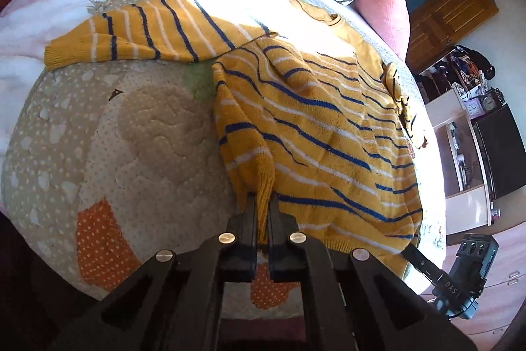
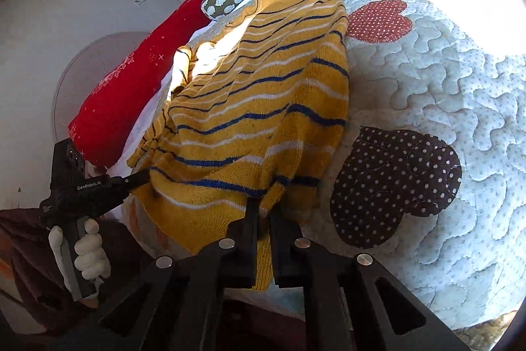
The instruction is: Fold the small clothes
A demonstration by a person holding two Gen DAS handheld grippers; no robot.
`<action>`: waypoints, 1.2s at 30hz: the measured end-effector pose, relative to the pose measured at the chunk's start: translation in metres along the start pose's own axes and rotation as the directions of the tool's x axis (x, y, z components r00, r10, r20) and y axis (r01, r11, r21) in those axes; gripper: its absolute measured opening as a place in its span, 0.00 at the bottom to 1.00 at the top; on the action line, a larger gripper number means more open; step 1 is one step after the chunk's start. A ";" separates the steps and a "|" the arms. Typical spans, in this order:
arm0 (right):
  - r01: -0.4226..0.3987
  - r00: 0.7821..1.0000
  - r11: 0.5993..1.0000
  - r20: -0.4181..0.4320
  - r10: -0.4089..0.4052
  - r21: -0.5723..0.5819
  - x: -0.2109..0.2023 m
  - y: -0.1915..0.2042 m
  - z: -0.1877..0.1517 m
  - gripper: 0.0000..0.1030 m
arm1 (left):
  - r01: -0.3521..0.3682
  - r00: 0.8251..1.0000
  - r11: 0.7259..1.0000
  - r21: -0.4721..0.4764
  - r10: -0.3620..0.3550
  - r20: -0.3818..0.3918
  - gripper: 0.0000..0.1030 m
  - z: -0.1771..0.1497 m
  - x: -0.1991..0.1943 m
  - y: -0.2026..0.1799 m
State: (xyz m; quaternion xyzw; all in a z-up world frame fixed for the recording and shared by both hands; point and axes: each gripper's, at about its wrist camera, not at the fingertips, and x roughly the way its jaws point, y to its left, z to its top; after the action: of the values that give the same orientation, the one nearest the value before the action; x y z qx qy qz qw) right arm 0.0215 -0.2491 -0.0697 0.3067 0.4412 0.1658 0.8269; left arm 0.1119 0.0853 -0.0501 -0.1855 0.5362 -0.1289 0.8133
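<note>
"GenRobot.AI" on the left gripper (image 2: 141, 178) body (smaller print beneath unreadable), "DAS" on the right gripper (image 1: 407, 250).

Both wrist views close, angled down over the patchwork quilted bedspread (image 1: 154, 134) from opposite hem corners, sharing the yellow striped knitted sweater (image 1: 328, 127) (image 2: 256, 107).

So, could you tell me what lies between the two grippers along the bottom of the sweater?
In the right wrist view, only the sweater's yellow ribbed hem spans from the left gripper to the right gripper.
</note>
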 end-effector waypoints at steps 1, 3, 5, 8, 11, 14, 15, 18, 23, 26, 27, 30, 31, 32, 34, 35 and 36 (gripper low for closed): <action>-0.023 1.000 1.000 0.020 0.023 0.014 -0.008 -0.002 0.002 0.05 | -0.002 1.000 1.000 0.005 0.002 0.016 0.04 -0.003 -0.010 -0.001; -0.066 0.996 0.997 0.059 0.064 0.036 -0.027 -0.006 0.007 0.05 | 0.012 0.999 1.000 0.018 -0.012 0.046 0.04 -0.012 -0.030 -0.004; -0.098 0.992 0.994 0.085 0.094 0.041 -0.043 -0.006 0.008 0.04 | 0.024 0.998 0.999 0.022 -0.026 0.058 0.04 -0.024 -0.045 -0.005; -0.089 0.993 0.996 0.084 0.088 0.019 -0.059 -0.003 0.000 0.04 | 0.002 0.999 1.000 0.017 -0.002 0.047 0.04 -0.047 -0.053 -0.003; -0.053 0.997 0.998 0.058 0.052 0.017 -0.061 -0.006 -0.016 0.04 | -0.065 0.997 0.998 0.001 0.065 0.031 0.04 -0.063 -0.047 0.004; -0.010 0.999 0.998 0.047 0.008 0.054 -0.060 -0.021 -0.031 0.05 | -0.091 0.996 0.994 -0.056 0.092 0.012 0.04 -0.068 -0.040 0.022; 0.008 0.999 0.998 0.048 -0.011 0.070 -0.060 -0.027 -0.034 0.05 | -0.084 0.996 0.994 -0.077 0.085 0.009 0.04 -0.067 -0.040 0.028; 0.005 1.000 0.996 0.021 -0.007 0.089 -0.055 -0.034 -0.033 0.10 | -0.050 0.998 0.994 -0.102 0.052 0.019 0.04 -0.068 -0.042 0.033; -0.019 1.000 0.999 -0.020 0.019 0.032 -0.021 -0.018 -0.021 0.39 | -0.080 0.995 0.995 -0.059 0.083 0.047 0.04 -0.067 -0.045 0.020; -0.024 0.999 1.000 -0.036 0.025 0.007 0.011 -0.008 -0.015 0.39 | -0.086 0.995 0.994 -0.063 0.089 0.043 0.04 -0.066 -0.043 0.019; -0.039 0.998 0.999 -0.042 0.039 0.015 0.019 -0.008 -0.013 0.36 | -0.086 0.995 0.994 -0.069 0.089 0.040 0.04 -0.065 -0.043 0.020; -0.107 0.993 0.991 -0.033 0.110 0.075 0.020 -0.013 -0.009 0.07 | -0.077 0.996 0.994 -0.077 0.080 0.043 0.04 -0.065 -0.046 0.022; -0.120 0.993 0.991 -0.010 0.121 0.066 0.012 -0.011 -0.009 0.07 | -0.079 0.995 0.995 -0.069 0.082 0.050 0.04 -0.066 -0.048 0.020; -0.114 0.993 0.992 0.015 0.114 0.047 0.000 -0.008 -0.009 0.07 | -0.083 0.995 0.995 -0.058 0.086 0.056 0.04 -0.068 -0.051 0.016; -0.101 0.993 0.995 0.064 0.099 0.027 -0.028 -0.005 -0.009 0.07 | -0.081 0.995 0.996 -0.033 0.083 0.061 0.04 -0.070 -0.053 0.008; -0.104 0.991 0.994 0.087 0.101 0.026 -0.041 -0.005 -0.010 0.07 | -0.074 0.995 0.997 -0.023 0.075 0.059 0.04 -0.072 -0.053 0.003; -0.102 0.989 0.994 0.108 0.098 0.027 -0.054 -0.007 -0.012 0.06 | -0.065 0.996 0.998 -0.015 0.065 0.054 0.04 -0.074 -0.052 -0.001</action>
State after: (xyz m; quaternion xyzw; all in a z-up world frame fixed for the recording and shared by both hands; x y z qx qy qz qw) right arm -0.0183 -0.2794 -0.0450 0.3501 0.3831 0.1833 0.8349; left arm 0.0236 0.0937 -0.0331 -0.1769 0.5203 -0.0936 0.8302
